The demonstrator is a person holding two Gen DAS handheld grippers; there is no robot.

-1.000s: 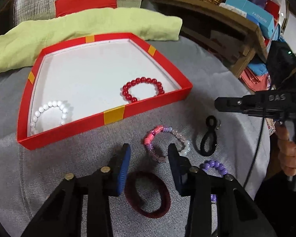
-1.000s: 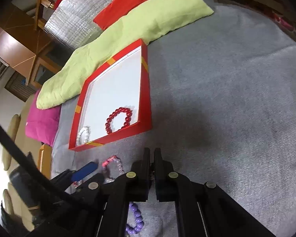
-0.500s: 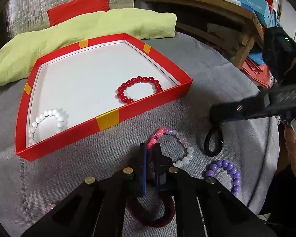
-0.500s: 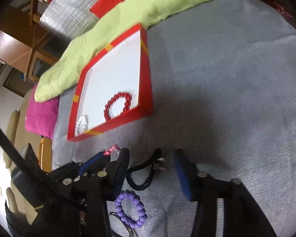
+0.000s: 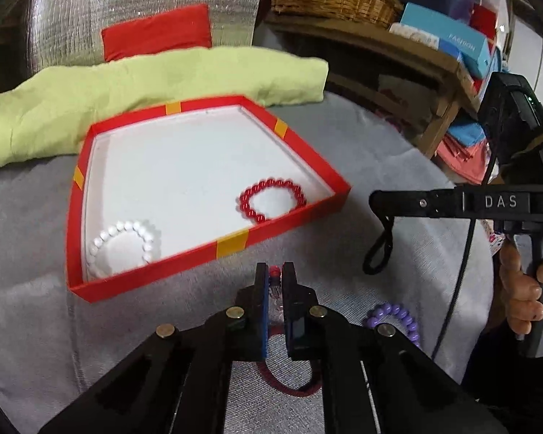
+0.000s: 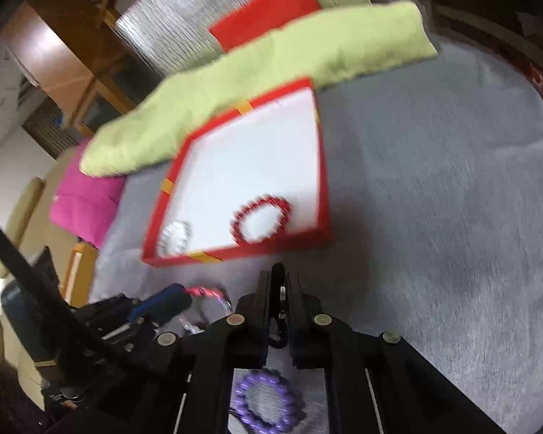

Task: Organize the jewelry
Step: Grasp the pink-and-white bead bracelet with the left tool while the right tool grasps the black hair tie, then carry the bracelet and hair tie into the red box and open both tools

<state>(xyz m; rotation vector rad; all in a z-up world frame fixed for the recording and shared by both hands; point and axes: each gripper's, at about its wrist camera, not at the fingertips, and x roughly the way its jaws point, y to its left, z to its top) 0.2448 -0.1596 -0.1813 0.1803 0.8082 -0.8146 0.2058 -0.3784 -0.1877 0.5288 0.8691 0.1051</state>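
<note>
Left hand-held gripper (image 5: pixel 275 282) clenched on pink-and-clear beaded bracelet (image 5: pixel 274 272), right hand-held gripper (image 6: pixel 278 285) clenched on dangling black elastic loop (image 5: pixel 378 253), both lifted, presumably for transfer into shallow red cardboard tray (image 5: pixel 235 244) just ahead.

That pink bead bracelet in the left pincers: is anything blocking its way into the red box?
Only the red box's low front wall lies between the left gripper, shut on the pink bead bracelet, and the white floor inside.
</note>
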